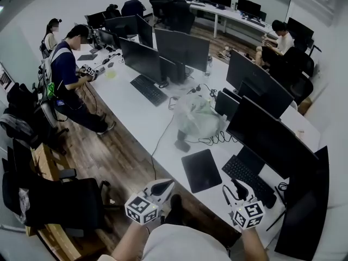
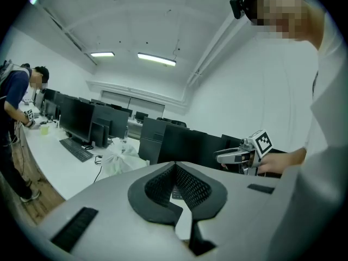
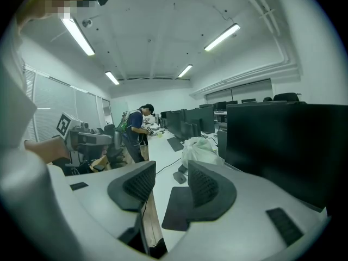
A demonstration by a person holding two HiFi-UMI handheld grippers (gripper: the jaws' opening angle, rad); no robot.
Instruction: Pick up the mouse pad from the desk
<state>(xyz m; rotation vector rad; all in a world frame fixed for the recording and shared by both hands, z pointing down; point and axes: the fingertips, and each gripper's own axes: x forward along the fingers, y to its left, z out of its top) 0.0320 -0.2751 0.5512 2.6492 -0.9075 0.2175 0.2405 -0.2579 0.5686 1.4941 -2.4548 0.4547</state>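
Mouse pad point(image 1: 201, 170), a dark flat rectangle, lies near the front edge of the long white desk point(image 1: 136, 110). Nothing rests on it, and its near edge is close to the desk's rim, which should leave a lip for a jaw to slide under.

The desk runs away from the person and carries a row of screens. The nearest monitor point(image 1: 272, 137) stands behind and to the right of the pad, so the pad likely belongs to that workstation. A crumpled clear plastic bag point(image 1: 197, 116) sits beyond the pad, well apart from it. A black keyboard point(image 1: 247, 177) lies just beside the pad on its right.

The 2 grippers hang short of the desk edge, 1 to each side of the pad. The right gripper point(image 3: 171, 170) has its jaws parted with nothing between them. Its view looks along them toward the pad, so I judge it to be the 1 lined up for the grab. The left gripper point(image 2: 174, 165) has its jaws brought together at the tips, empty, and it sits over the floor to the pad's left, probably kept in reserve.

A small dark object point(image 1: 182, 144), perhaps a mouse, rests just beyond the pad's far corner, near a coiled cable point(image 1: 217, 139). Neither appears to touch the pad, so nothing seems to need moving first.
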